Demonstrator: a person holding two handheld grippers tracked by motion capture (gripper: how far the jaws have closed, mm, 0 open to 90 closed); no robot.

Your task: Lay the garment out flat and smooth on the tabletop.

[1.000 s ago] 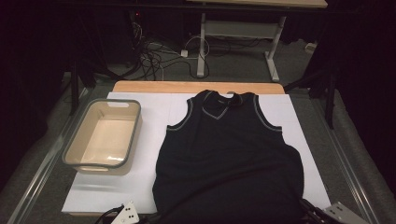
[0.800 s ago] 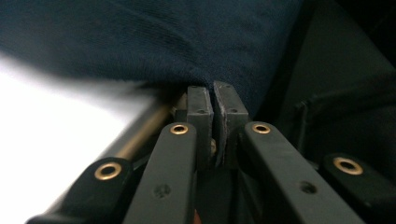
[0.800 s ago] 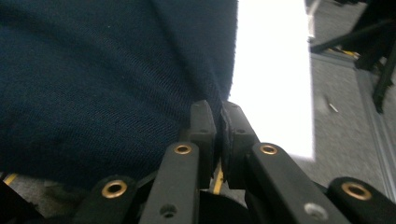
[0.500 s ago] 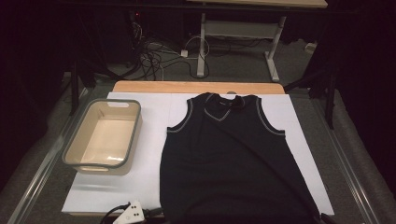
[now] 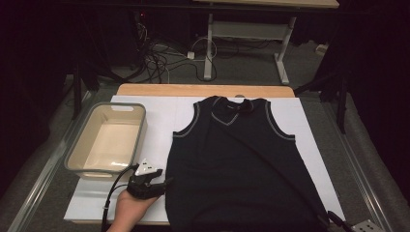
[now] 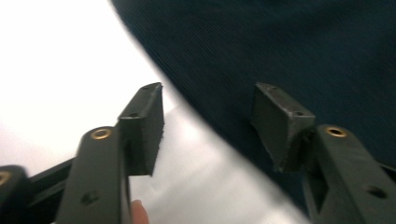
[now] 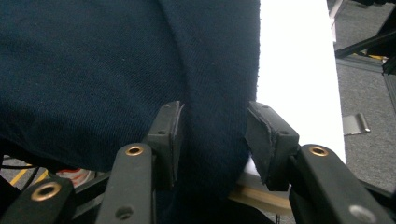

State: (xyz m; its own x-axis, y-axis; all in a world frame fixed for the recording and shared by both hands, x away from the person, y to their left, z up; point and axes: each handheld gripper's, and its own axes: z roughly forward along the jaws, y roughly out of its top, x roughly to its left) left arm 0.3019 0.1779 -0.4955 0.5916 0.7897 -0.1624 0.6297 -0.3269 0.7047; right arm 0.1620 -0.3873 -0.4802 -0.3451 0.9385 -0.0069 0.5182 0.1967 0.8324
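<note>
- The left tool (image 5: pixel 162 183) sits at the near left of the surface, held by a hand (image 5: pixel 129 210); its jaws stand apart with nothing between them, one over the bare white sheet (image 6: pixel 60 70) and the other over dark cloth.
- In the left gripper view the curved side edge of the black sleeveless top (image 6: pixel 289 51) runs diagonally between the two pads, so the tool straddles that edge without clamping it (whether a pad touches the cloth cannot be told).
- The right tool (image 7: pixel 212 133) is at the near right corner of the garment; its jaws are spread and a fold of the top's hem hangs in the gap between them; the pads are close to the cloth on both sides, yet a firm grip cannot be confirmed.
- The top (image 5: pixel 237 164) lies flat on the white sheet, neck towards the far side and hem towards the person; pale piping trims its neck and armholes.
- A shallow beige basin with a grey rim (image 5: pixel 77 150) stands to the left of the top, just beyond the left tool; its inside is bare.
- The wooden surface (image 5: pixel 203 90) shows as a strip beyond the sheet; cables (image 5: pixel 164 60) lie on the floor behind it.
</note>
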